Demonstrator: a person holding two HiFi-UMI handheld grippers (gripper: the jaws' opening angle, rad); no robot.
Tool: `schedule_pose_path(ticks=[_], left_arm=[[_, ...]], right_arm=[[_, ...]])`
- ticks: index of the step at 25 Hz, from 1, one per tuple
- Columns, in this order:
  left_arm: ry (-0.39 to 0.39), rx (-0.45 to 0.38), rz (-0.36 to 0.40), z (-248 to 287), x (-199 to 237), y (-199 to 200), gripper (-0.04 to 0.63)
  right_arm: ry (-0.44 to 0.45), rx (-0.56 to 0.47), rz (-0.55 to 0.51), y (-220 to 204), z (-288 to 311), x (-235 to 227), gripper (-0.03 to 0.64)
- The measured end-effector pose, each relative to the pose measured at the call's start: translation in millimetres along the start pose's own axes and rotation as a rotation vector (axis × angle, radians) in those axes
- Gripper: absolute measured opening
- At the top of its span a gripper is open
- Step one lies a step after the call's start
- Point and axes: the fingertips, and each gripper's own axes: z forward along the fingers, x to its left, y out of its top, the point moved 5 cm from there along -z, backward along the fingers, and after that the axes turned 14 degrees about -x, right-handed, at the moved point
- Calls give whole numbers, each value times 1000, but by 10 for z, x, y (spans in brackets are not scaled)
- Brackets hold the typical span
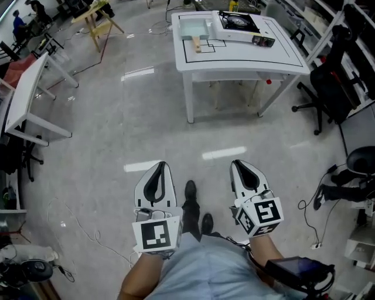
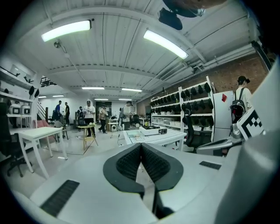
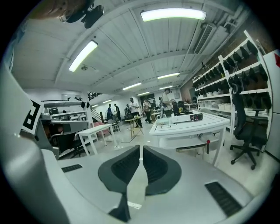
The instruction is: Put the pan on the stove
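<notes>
Across the floor stands a white table (image 1: 246,58) carrying the pan (image 1: 193,26), a pale square dish with a wooden handle (image 1: 197,44), at its left end. Beside it to the right sits the stove (image 1: 237,22), white with a black burner. Both grippers are held low and close to the person's body, well short of the table. My left gripper (image 1: 162,167) is shut with nothing in it, the jaws meeting at the tips (image 2: 141,146). My right gripper (image 1: 237,164) is shut and empty too (image 3: 141,148). The table (image 3: 192,127) and stove (image 3: 191,117) lie ahead in the right gripper view.
A black office chair (image 1: 331,70) and shelves stand right of the table. At the left is a white desk (image 1: 26,96), with a wooden stool (image 1: 99,17) behind it. Cables trail on the floor (image 1: 76,225). Several people (image 2: 89,114) stand far back.
</notes>
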Motion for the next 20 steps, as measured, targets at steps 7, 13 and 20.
schedule_pose_path(ticks=[7, 13, 20], left_arm=[[-8, 7, -5, 922, 542, -55, 18], [-31, -103, -1, 1531, 804, 379, 18], [-79, -149, 29, 1985, 805, 610, 18]], right_arm=[[24, 13, -7, 78, 1030, -23, 52], [30, -73, -48, 628, 1660, -44, 52], [-7, -159, -72, 1010, 1946, -186, 52]])
